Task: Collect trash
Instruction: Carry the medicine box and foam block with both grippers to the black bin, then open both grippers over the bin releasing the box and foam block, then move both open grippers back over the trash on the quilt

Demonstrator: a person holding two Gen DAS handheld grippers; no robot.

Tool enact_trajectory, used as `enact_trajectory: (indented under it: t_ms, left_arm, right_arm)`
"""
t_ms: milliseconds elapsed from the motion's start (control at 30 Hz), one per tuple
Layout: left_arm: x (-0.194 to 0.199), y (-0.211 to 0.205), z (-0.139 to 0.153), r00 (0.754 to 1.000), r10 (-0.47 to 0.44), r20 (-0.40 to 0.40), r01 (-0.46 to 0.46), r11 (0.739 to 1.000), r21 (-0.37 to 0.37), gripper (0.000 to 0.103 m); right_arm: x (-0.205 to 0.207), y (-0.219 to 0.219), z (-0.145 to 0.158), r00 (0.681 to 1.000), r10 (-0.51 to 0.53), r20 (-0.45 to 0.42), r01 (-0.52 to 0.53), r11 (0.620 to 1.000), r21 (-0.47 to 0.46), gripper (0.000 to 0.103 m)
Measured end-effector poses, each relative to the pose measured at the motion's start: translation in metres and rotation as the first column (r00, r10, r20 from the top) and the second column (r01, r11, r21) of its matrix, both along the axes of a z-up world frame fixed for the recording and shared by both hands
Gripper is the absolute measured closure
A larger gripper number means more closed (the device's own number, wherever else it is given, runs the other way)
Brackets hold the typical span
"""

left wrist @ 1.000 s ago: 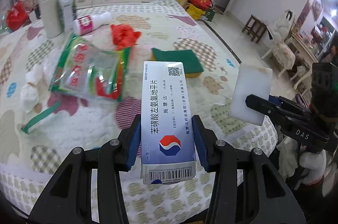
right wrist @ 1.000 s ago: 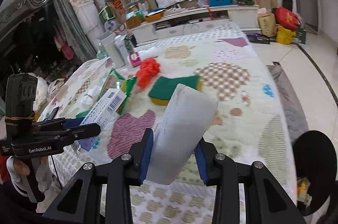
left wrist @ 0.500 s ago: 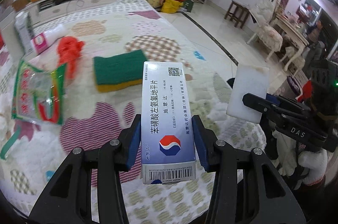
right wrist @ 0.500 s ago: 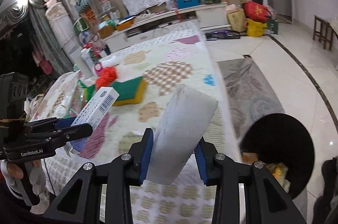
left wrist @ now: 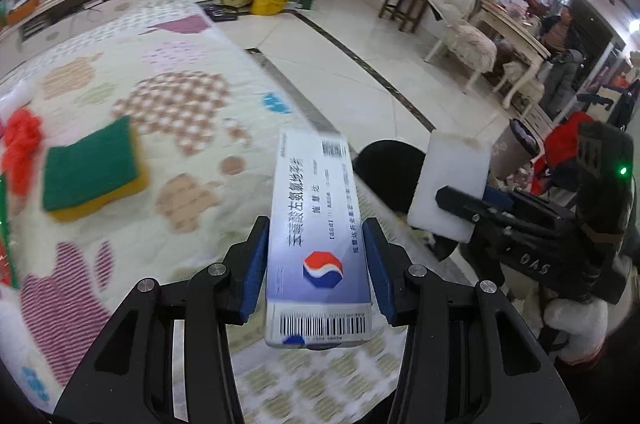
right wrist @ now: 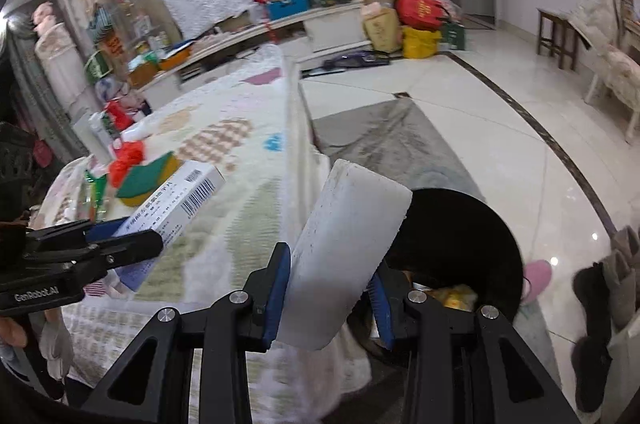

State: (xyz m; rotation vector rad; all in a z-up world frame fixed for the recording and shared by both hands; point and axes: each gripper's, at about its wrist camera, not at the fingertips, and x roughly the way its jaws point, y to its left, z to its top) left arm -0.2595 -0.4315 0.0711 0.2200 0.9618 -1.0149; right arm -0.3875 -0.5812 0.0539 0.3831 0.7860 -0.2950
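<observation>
Blue pads of the left tool (left wrist: 316,260) are clenched on a long white-and-blue box (left wrist: 318,244), held out past the edge of the patterned tabletop (left wrist: 172,127); beyond it, in the left wrist view, the right tool (left wrist: 460,207) grips a white block (left wrist: 450,183), and part of a black bin (left wrist: 384,163) shows on the floor between the two; a green-and-yellow sponge (left wrist: 88,167) and a red crumple (left wrist: 20,151) lie untouched on the cloth, well apart from both tools.

From the right wrist, the right tool (right wrist: 330,284) is clamped on the block (right wrist: 344,260), which hangs just above the near rim of the bin (right wrist: 480,224); some yellow rubbish already lies inside; the left tool (right wrist: 132,240) carries the box (right wrist: 176,207) over the tabletop (right wrist: 248,183) edge, beside the bin and not yet above it; sponge (right wrist: 148,175) and crumple (right wrist: 126,159) wait farther back.

By my reckoning two pieces are lifted and close to the drop, neither released; several items on the cloth are left to gather.
</observation>
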Motion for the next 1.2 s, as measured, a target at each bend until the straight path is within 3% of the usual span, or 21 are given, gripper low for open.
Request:
enact_trajectory:
  t_ms: [667, 767, 1033, 1100, 1200]
  left_arm:
    - [-0.008, -0.082, -0.026, 0.995, -0.087, -0.057, 0.087, 0.996, 0.000, 0.060]
    - [-0.008, -0.085, -0.030, 0.994, -0.086, -0.071, 0.085, 0.996, -0.004, 0.059]
    - [-0.013, -0.077, -0.027, 0.995, -0.086, -0.054, 0.086, 0.996, -0.006, 0.056]
    - [-0.012, -0.075, -0.024, 0.995, -0.081, -0.049, 0.081, 0.997, -0.008, 0.053]
    - [-0.012, -0.067, -0.022, 0.997, -0.068, -0.045, 0.068, 0.998, -0.017, 0.051]
  right_arm:
    - [-0.018, -0.056, -0.045, 0.987, -0.128, -0.102, 0.128, 0.992, 0.002, 0.066]
    - [-0.016, -0.063, -0.050, 0.982, -0.157, -0.108, 0.158, 0.987, 0.005, 0.052]
    - [-0.016, -0.059, -0.050, 0.983, -0.147, -0.110, 0.150, 0.989, 0.013, 0.050]
    - [-0.016, -0.057, -0.049, 0.984, -0.144, -0.102, 0.147, 0.989, 0.023, 0.038]
    - [-0.015, -0.052, -0.044, 0.987, -0.135, -0.088, 0.138, 0.990, 0.029, 0.036]
